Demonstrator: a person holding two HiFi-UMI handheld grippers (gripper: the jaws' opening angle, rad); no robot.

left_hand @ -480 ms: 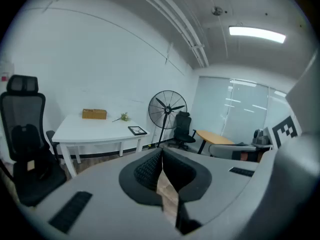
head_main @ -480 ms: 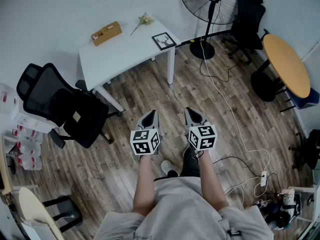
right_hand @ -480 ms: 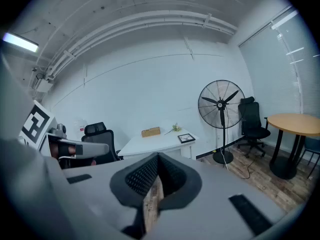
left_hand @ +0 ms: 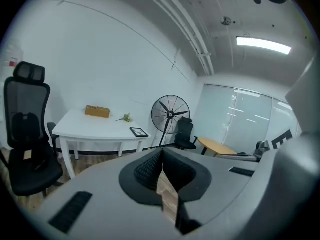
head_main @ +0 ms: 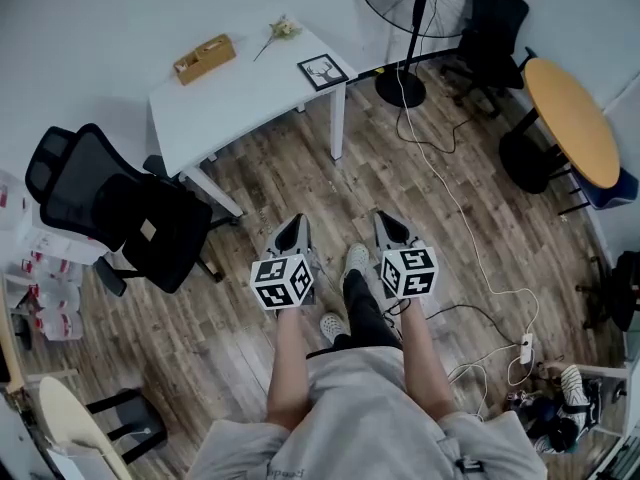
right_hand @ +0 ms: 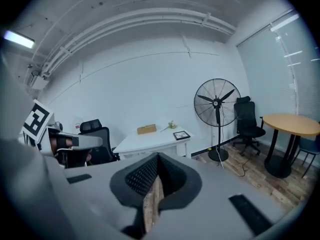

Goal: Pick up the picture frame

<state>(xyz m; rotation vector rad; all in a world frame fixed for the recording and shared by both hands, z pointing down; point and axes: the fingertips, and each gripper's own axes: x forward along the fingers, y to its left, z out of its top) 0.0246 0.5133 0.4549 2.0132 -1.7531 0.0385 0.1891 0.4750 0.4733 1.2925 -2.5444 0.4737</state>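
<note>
A small black picture frame lies flat near the right end of the white table. It shows too in the left gripper view as the picture frame and in the right gripper view as the picture frame. My left gripper and right gripper hang side by side over the wooden floor, well short of the table. Both are shut with nothing between the jaws. The left gripper and right gripper point toward the table.
A wooden box and a flower sprig lie on the table. A black office chair stands left of it. A standing fan, a cable, another black chair and a round wooden table are to the right.
The person has stepped forward with one foot between the grippers. The table and the room have shifted slightly up and left in the head view. Both grippers stay shut.
</note>
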